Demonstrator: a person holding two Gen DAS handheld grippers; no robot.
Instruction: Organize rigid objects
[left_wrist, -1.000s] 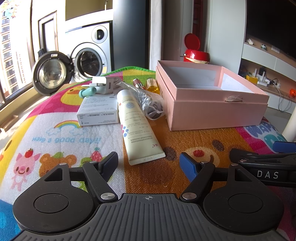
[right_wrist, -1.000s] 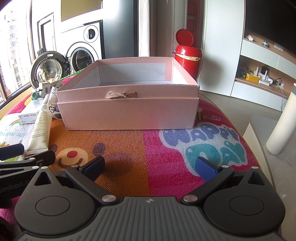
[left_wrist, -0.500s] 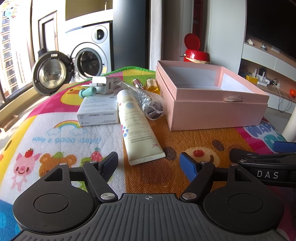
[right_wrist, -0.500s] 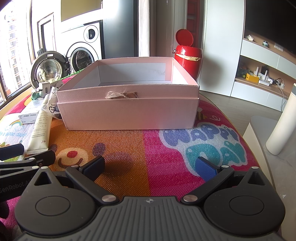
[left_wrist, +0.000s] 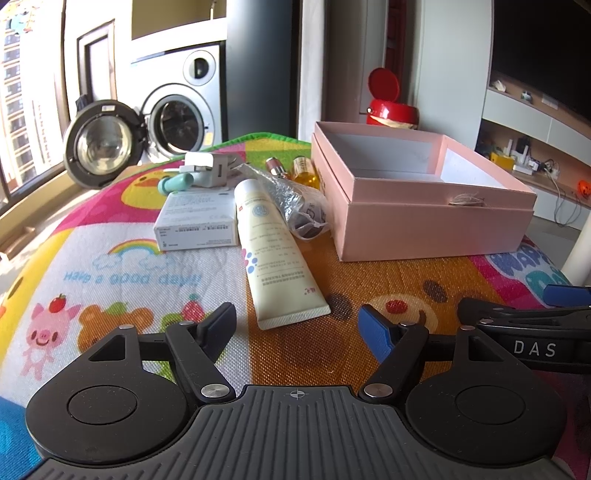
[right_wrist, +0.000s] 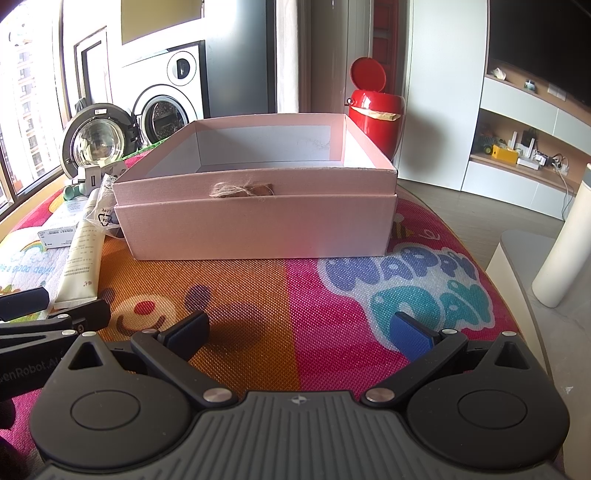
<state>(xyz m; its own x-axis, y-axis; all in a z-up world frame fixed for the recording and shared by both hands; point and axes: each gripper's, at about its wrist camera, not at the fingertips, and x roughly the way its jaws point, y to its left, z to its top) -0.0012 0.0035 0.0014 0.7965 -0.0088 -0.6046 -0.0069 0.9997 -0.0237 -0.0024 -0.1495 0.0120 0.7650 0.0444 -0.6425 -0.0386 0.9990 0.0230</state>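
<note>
Grippers L (left_wrist: 297, 319) & R (right_wrist: 299, 328) agape, empty, bare mat (right_wrist: 295, 288) before pink box (right_wrist: 258, 225).

Both grippers' fingers (left_wrist: 373, 328) apart (apparently empty)

A home, by every sign: front-loading washing machine (left_wrist: 181, 110) with its round door (left_wrist: 101, 144) swung open, red lidded bin (right_wrist: 375, 107) by a white wall, shelves (right_wrist: 524, 147) strewn with small toys and chargers, high-rise flats (left_wrist: 16, 92) beyond the window, a cartoon play mat (left_wrist: 122, 266) underfoot.
</note>
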